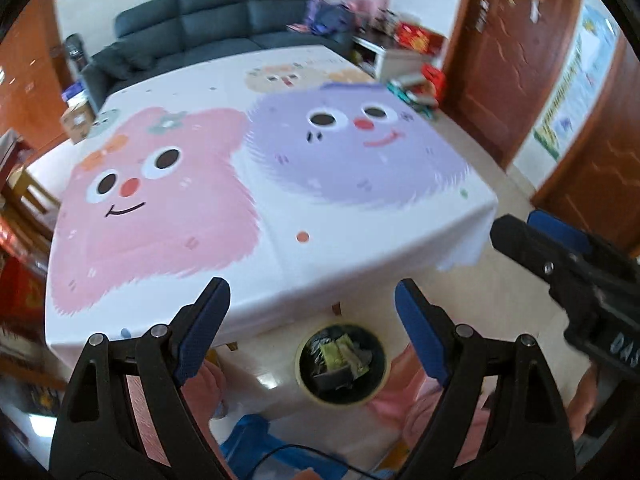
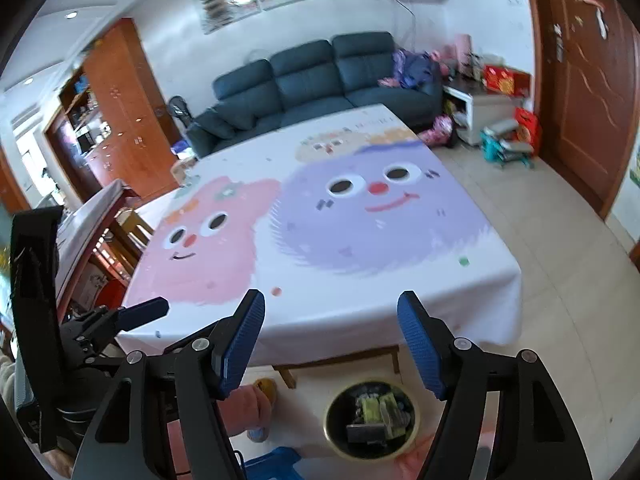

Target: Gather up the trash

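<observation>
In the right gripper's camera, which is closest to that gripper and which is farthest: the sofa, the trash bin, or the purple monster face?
1. Trash bin, on the floor just below the right gripper.
2. Purple monster face, on the tablecloth, right side.
3. Sofa, behind the table, against the far wall.

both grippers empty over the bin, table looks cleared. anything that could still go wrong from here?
1. The trash bin looks piled with wrappers near its rim; anything more dropped in could slide off onto the floor.
2. The left gripper and right gripper hang close together, each showing in the other's view, so they could knock if swung inward.
3. The tablecloth hangs over the near table edge just above the bin; a low pass could snag it.
</observation>
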